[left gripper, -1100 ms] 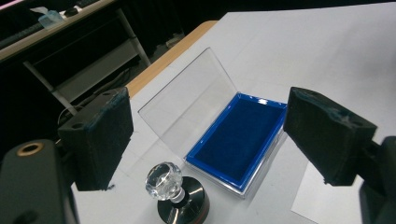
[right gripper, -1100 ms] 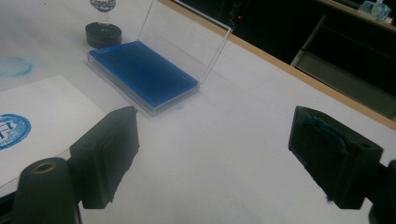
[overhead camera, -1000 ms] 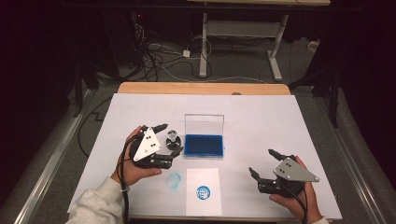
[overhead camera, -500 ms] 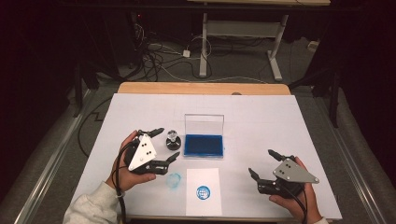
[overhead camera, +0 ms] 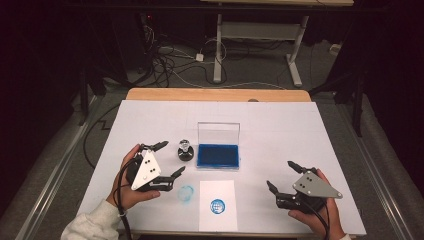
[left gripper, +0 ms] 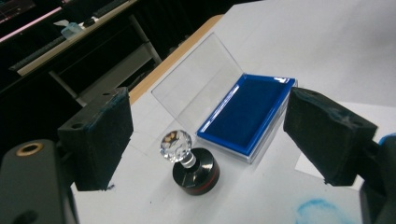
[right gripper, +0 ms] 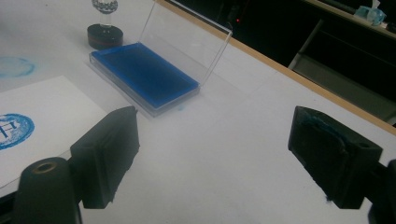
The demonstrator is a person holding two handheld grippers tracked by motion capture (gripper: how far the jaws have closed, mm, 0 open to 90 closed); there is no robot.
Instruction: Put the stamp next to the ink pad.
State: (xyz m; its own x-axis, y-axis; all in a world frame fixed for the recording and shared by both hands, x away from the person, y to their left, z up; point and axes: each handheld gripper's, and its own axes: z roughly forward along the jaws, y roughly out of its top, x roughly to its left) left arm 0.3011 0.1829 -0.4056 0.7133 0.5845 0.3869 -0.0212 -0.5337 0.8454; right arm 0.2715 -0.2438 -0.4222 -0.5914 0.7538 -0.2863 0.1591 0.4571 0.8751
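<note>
Looking along the wide left claw [left gripper: 205, 135]: the stamp's [left gripper: 189, 163] faceted crystal knob; overhead, a blob.

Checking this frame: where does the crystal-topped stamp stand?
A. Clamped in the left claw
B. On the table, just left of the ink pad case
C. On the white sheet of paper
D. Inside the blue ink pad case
B: the stamp stands upright on the table beside the ink pad case, ahead of the open left claw.
</note>
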